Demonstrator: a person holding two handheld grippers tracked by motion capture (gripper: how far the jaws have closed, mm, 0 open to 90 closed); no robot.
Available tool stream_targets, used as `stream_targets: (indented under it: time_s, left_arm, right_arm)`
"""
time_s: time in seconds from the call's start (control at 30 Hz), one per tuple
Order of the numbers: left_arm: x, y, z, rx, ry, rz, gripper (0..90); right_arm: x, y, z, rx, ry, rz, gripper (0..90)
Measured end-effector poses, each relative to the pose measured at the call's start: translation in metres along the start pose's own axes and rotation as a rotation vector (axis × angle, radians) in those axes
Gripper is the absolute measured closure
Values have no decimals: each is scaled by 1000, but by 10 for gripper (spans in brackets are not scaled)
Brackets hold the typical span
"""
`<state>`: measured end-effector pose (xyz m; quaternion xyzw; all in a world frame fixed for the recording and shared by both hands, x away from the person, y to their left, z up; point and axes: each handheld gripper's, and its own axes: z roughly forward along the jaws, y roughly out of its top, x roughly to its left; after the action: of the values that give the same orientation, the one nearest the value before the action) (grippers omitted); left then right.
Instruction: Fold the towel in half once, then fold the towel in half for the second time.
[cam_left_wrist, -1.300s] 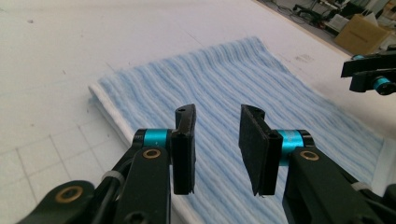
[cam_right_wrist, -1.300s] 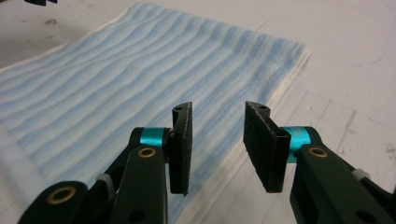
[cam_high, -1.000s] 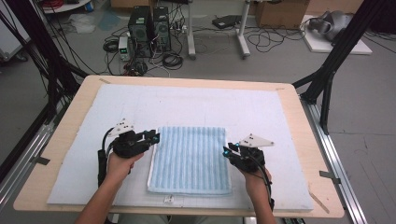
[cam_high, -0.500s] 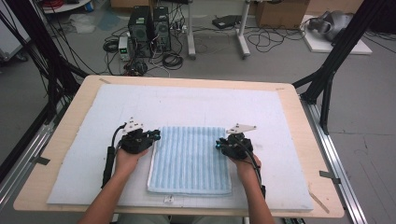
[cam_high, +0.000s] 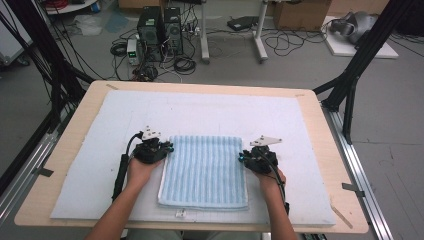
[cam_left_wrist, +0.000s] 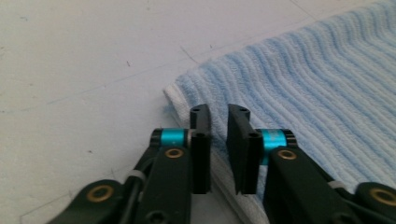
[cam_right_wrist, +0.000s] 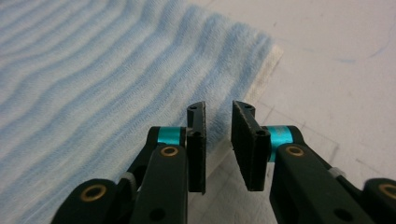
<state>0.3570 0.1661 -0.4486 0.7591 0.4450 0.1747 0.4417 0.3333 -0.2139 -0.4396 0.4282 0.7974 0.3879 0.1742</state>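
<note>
1. I have the blue striped towel (cam_high: 204, 170) lying flat and folded on the white mat (cam_high: 210, 112) that covers the counter (cam_high: 310, 100), near the middle of its front half.
2. Over the last second both hands have moved forward along the towel's sides, from about mid-length up toward its far corners.
3. My left tongs (cam_high: 167, 148) now sit at the towel's far left corner. In the left gripper view (cam_left_wrist: 218, 114) the jaws stand narrow, a slim gap between them, right over the white hem at the towel's edge, with nothing between them.
4. My right tongs (cam_high: 242, 158) have come up the right edge but sit a little short of the far right corner. In the right gripper view (cam_right_wrist: 218, 108) the jaws are likewise narrow and empty, straddling the edge where the hem meets the mat.
5. I read this as lining up for a two-corner pinch to fold or lift the towel. No grasp has been made yet; the cloth lies undisturbed.
6. Next I would lower both tongs onto the hem and close, catching every layer.
</note>
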Motion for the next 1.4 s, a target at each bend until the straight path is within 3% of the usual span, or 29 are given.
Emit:
stream_targets:
  time_s: [0.1, 0.2, 0.27, 0.3, 0.4, 0.5, 0.57, 0.87, 1.0, 1.27, 1.37, 1.4]
  left_arm:
    - [7, 4, -12, -84, -32, -51, 532]
    - [9, 9, -23, -166, -47, -78, 406]
    - [9, 12, -26, -165, -79, -97, 269]
    - [10, 13, -27, -168, -97, -89, 245]
    - [9, 17, -34, -198, -145, -79, 223]
    - [8, 19, -39, -173, -142, -38, 223]
    - [8, 21, -43, -186, -156, -43, 223]
    - [14, 25, -56, -193, -154, -37, 223]
    - [16, 31, -61, -203, -167, -37, 223]
    - [21, 41, -57, -196, -173, -35, 223]
    - [25, 43, -52, -179, -165, -22, 224]
    - [27, 43, -50, -171, -142, -15, 227]
  right_arm:
    - [-6, 1, -12, -77, -3, 19, 581]
    - [-12, 5, -23, -109, -36, 46, 397]
    - [-16, 8, -28, -124, -50, 53, 317]
    - [-17, 9, -30, -127, -65, 50, 255]
    - [-21, 13, -35, -136, -84, 34, 180]
    - [-22, 14, -38, -145, -70, 19, 125]
    - [-22, 15, -37, -135, -60, 10, 121]
    - [-18, 17, -39, -127, -16, -35, 120]
    - [-18, 20, -41, -146, -16, -27, 120]
    - [-18, 21, -42, -148, -11, -31, 120]
    - [-18, 21, -42, -148, -2, -25, 119]
    - [-18, 21, -42, -151, 0, -19, 120]
